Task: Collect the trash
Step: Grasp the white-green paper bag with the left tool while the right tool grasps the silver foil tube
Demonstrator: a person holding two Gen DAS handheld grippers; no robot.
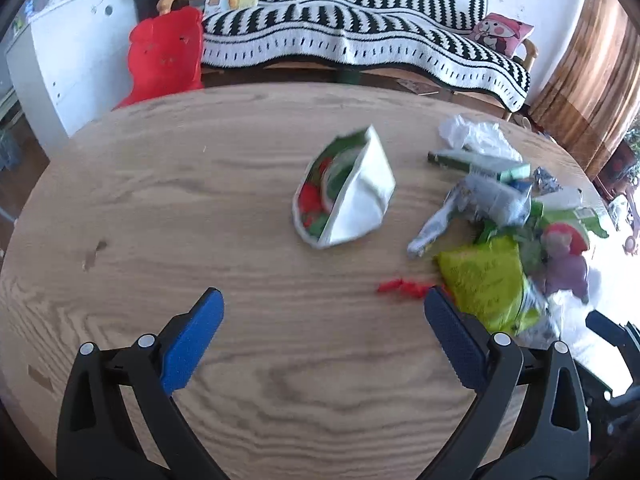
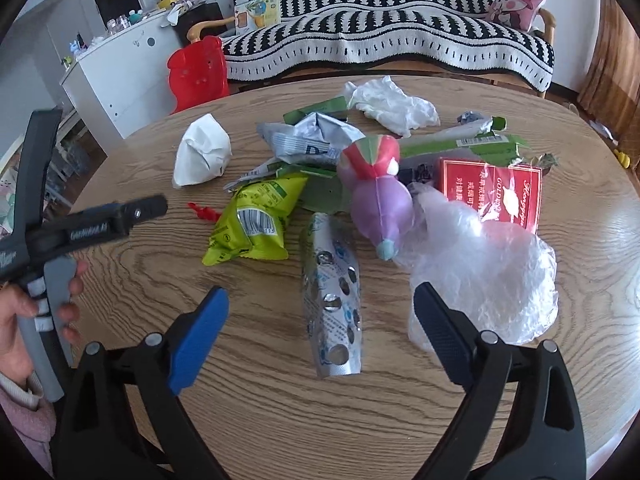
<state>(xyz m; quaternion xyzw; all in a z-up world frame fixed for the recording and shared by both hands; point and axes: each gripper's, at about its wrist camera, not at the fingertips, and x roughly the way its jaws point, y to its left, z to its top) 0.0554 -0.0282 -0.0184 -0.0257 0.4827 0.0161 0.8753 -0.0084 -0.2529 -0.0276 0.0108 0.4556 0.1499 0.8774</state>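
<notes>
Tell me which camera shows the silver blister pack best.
The right wrist view: the silver blister pack lies whole and sharp on the wooden table, straight ahead between the open jaws of the right gripper. The left wrist view does not show it recognisably; that side is blurred clutter.

— Where do your two cameras look from?
— Each sits just behind its jaws, close above the desk (image 1: 168,168), tilted steeply down toward the far edge and the striped sofa (image 1: 360,40).
— What do they share?
— The yellow-green packet (image 1: 484,280) (image 2: 256,220); your left view sits further left.
</notes>
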